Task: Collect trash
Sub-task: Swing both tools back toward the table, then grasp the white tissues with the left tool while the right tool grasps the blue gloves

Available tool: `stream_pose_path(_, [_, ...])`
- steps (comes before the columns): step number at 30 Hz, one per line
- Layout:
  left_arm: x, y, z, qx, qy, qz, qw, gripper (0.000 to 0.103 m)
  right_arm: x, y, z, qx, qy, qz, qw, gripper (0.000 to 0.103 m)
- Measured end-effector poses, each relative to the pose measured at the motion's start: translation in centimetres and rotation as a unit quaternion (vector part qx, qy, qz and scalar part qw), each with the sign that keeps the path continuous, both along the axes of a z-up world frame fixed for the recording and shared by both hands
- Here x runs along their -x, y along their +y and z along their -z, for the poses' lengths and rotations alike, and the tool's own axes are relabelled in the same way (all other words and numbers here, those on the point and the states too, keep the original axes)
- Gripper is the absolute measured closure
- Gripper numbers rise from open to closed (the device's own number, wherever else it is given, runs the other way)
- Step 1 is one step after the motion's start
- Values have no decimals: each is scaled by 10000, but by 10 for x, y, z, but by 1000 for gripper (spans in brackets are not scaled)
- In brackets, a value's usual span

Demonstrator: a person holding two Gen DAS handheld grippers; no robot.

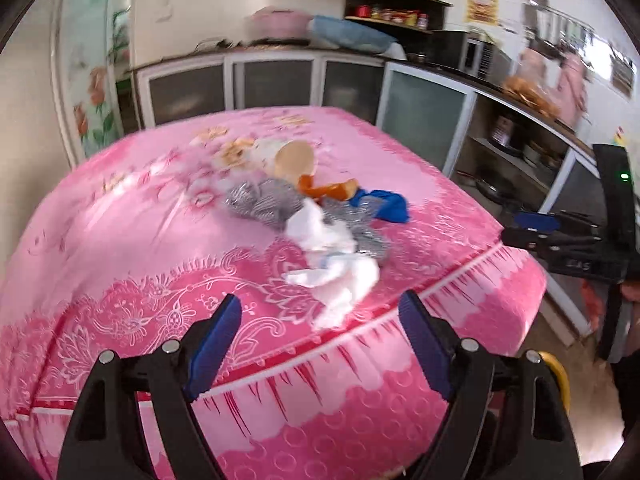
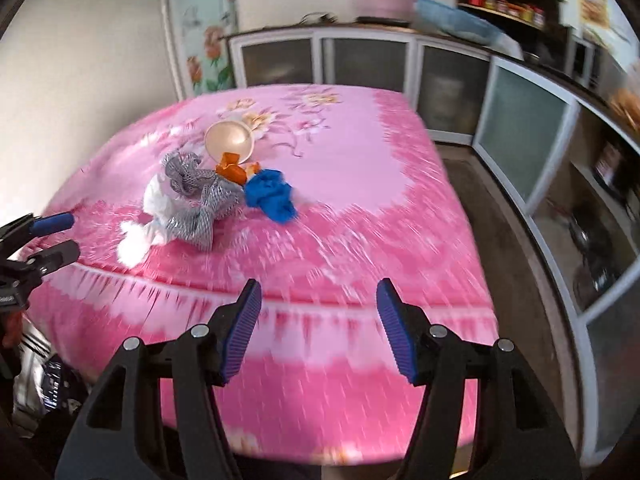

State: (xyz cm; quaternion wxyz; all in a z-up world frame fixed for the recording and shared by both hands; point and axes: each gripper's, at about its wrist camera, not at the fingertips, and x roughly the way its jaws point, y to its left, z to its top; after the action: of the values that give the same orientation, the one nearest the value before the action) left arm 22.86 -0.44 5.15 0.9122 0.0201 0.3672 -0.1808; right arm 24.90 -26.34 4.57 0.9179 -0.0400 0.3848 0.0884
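A pile of trash lies on the pink tablecloth (image 1: 140,208): crumpled white tissue (image 1: 332,264), a silver mesh wrap (image 1: 264,200), a blue crumpled piece (image 1: 384,202), an orange wrapper (image 1: 316,188) and a beige bowl (image 1: 294,160) tipped on its side. My left gripper (image 1: 320,316) is open and empty, just short of the tissue near the table's front edge. My right gripper (image 2: 318,300) is open and empty, above the table edge, to the right of the pile. The pile shows in the right wrist view too: tissue (image 2: 154,204), mesh (image 2: 200,200), blue piece (image 2: 272,194), bowl (image 2: 230,140).
Kitchen cabinets with frosted doors (image 1: 276,80) run behind and to the right of the table. A counter holds a pink pot (image 1: 280,20) and a shelf of jars (image 1: 396,12). Floor (image 2: 500,240) runs along the right. A yellow rim (image 1: 556,372) sits low beside the table.
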Motion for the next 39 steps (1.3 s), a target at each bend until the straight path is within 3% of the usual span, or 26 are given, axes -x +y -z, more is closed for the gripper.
stream_pose_path(13, [-42, -22, 42, -118, 572, 131, 9982, 26, -89, 34, 36, 346, 415, -324, 9980, 46])
stream_pose_path(25, [-74, -36, 61, 140, 962, 241, 9950, 26, -121, 53, 53, 291, 677, -560, 9957, 46])
stream_pose_path(28, [-78, -39, 61, 155, 950, 285, 9949, 26, -127, 57, 58, 348, 784, -592, 9946, 54])
stream_pose_path(30, [-80, -39, 60, 203, 964, 282, 9947, 32, -129, 57, 60, 285, 823, -579, 9945, 58])
stream_pose_path(31, [-82, -40, 60, 244, 1006, 293, 9942, 37, -130, 56, 59, 271, 815, -562, 9947, 66])
stream_pose_path(32, [-84, -39, 60, 281, 1024, 296, 9939, 45, -130, 55, 59, 258, 813, -528, 9950, 74])
stream_pose_path(34, [-86, -39, 60, 351, 1065, 334, 9931, 57, -131, 53, 57, 155, 816, -454, 9955, 81])
stream_pose_path(39, [-86, -33, 58, 458, 1109, 341, 9922, 79, -124, 47, 48, -14, 610, -336, 9976, 88])
